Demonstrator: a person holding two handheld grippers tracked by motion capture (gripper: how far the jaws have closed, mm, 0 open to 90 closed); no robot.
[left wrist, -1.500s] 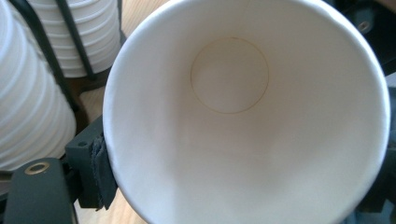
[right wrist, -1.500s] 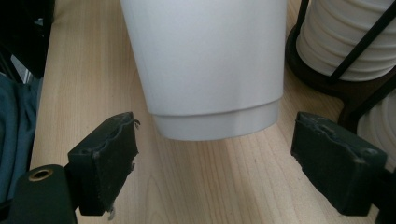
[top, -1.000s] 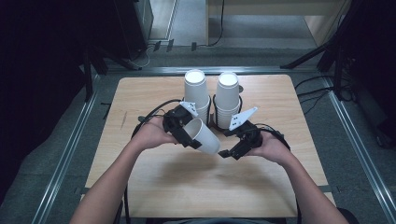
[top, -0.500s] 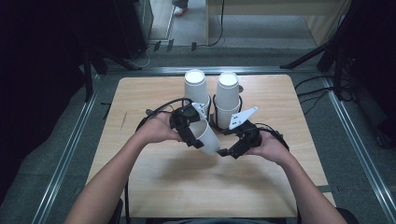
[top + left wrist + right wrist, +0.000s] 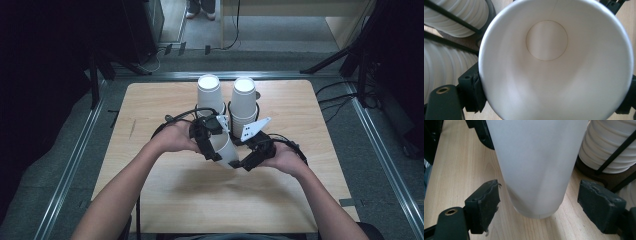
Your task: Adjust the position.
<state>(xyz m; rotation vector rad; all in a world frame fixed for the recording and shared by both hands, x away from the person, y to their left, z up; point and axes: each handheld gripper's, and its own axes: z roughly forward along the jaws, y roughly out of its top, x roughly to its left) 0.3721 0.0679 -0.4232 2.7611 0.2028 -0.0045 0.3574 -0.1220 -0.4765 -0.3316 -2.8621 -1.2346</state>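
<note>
Centre of frame: paper cup point(image 5: 225, 148), tilted over the tabletop point(image 5: 150, 105).
Left gripper point(image 5: 207, 137): jaws clamp the cup's rim.
Right gripper point(image 5: 245, 162): jaws have just been closing, astride the cup's base, not touching.

Your high view looked down and forward over the table point(image 5: 165, 200) from your side. Your left gripper view stared close into the paper cup point(image 5: 554, 62); your right gripper view faced that cup's outside point(image 5: 536, 165), low above the tabletop.
</note>
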